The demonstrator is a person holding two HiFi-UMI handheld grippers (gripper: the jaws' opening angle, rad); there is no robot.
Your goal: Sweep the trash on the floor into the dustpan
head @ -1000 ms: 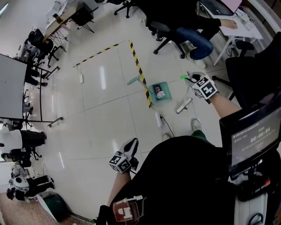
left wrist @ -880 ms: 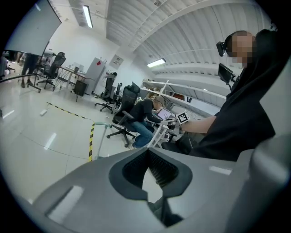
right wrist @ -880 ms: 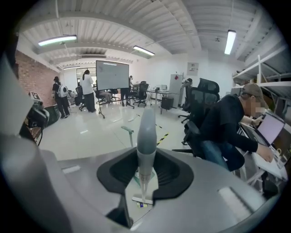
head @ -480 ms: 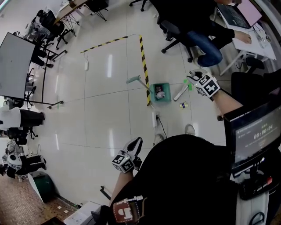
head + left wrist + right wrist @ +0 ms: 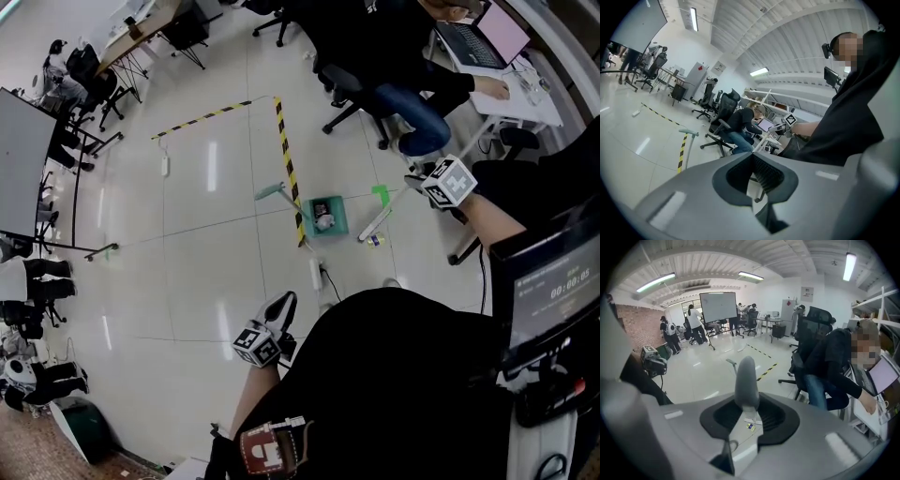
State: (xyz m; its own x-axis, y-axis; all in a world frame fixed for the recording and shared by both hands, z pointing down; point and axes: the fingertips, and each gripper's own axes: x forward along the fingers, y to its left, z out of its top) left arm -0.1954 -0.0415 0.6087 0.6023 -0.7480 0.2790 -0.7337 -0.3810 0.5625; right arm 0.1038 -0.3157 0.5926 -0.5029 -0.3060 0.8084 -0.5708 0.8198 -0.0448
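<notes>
Right gripper on the broom, one scrap outside the dustpan.
I've got the right gripper (image 5: 418, 180) clamped tight on the broom (image 5: 377, 222) handle, with the broom's low end on the floor just right of the teal dustpan (image 5: 337, 208). Some trash (image 5: 323, 222) sits inside the pan; a small scrap (image 5: 373, 241) lies beside the broom's end, near the pan. My left gripper (image 5: 281, 305) hangs low by my body, jaws pressed together on nothing.

Teal dustpan (image 5: 339, 223), yellow-black striped floor tape (image 5: 286, 155)
</notes>
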